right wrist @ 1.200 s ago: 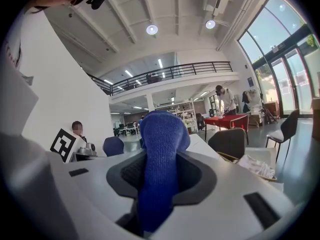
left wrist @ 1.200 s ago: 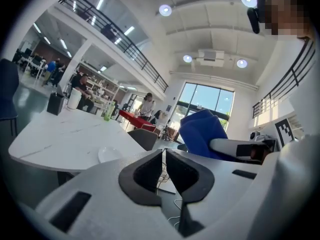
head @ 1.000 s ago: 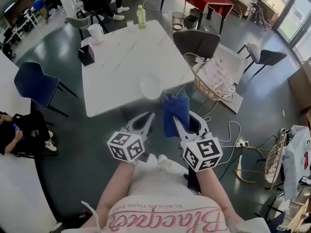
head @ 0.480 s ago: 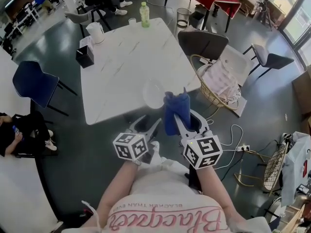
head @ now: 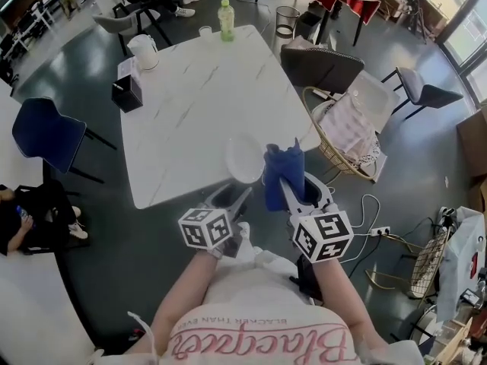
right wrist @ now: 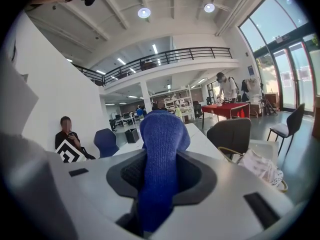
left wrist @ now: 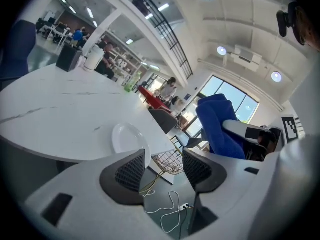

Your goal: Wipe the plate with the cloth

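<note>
At the far left of the head view a blue chair [head: 46,131] stands beside the white marble table [head: 190,112]. On the table's left side we see a black box [head: 127,93] and, farther back, a white jug [head: 143,52]. A green bottle [head: 226,20] and a small glass [head: 204,31] stand at the far edge.

We hold the left gripper [head: 233,198] just off the table's near edge, over the dark floor. Its jaws have just been opening and now stand wide apart. Its dark ribbed pads [left wrist: 131,171] have nothing between them, only the floor and a white cable below.

The white plate [head: 245,158] lies flat on the table, close to the near edge. It is just beyond the left gripper and just to the left of the cloth.

We hold the right gripper [head: 295,195] beside the left one, also short of the table. Its jaws are clamped on the blue cloth [head: 282,175]. The cloth stands up from between the pads in a thick bunch, and its top reaches the table's edge in the head view.

To the right a grey chair [head: 318,67] sits at the table's side. A wicker basket [head: 327,147] holding pale fabric stands on the floor near it.
</note>
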`<state>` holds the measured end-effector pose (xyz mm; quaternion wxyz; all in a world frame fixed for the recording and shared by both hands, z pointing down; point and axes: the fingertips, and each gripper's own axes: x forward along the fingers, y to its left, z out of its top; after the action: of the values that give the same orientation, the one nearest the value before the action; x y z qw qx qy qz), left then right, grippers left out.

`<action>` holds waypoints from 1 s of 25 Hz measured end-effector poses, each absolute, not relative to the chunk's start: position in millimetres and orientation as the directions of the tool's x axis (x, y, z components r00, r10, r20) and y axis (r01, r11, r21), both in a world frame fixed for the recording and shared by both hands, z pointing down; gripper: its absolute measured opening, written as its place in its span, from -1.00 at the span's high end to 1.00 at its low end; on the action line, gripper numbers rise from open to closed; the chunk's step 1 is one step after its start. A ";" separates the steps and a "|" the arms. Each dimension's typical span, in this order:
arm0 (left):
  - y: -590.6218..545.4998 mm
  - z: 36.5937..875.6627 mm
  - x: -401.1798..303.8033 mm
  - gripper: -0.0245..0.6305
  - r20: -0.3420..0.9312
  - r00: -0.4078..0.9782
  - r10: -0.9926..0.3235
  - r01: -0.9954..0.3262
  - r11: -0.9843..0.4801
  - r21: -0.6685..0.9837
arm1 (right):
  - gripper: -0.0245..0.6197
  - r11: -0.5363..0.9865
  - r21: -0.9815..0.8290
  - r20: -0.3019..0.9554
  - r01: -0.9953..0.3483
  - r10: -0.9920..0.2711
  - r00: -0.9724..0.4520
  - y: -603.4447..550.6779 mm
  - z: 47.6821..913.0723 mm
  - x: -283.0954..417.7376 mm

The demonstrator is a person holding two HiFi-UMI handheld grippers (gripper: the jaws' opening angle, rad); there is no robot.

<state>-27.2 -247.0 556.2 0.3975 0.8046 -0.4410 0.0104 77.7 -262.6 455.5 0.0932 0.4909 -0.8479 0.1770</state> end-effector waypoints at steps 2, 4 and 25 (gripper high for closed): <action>-249.1 567.5 -29.7 0.25 0.375 0.615 -0.694 -0.694 -0.250 0.675 | 0.56 0.452 -0.206 0.346 -0.868 -0.796 -0.497 -269.5 461.9 75.9; -250.2 581.5 -32.6 0.25 0.384 0.616 -0.688 -0.662 -0.188 0.725 | 0.56 0.451 -0.206 0.364 -0.868 -0.789 -0.496 -274.1 470.5 71.9; -295.7 678.7 -33.6 0.61 0.343 0.493 -0.800 -0.368 0.166 0.915 | 0.56 0.400 -0.266 0.485 -0.877 -0.730 -0.480 -276.6 539.7 76.4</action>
<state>-33.6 -295.7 678.7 0.6011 0.6204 -0.4706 -0.1795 76.4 -276.6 539.7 0.1472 0.4880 -0.8236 0.2489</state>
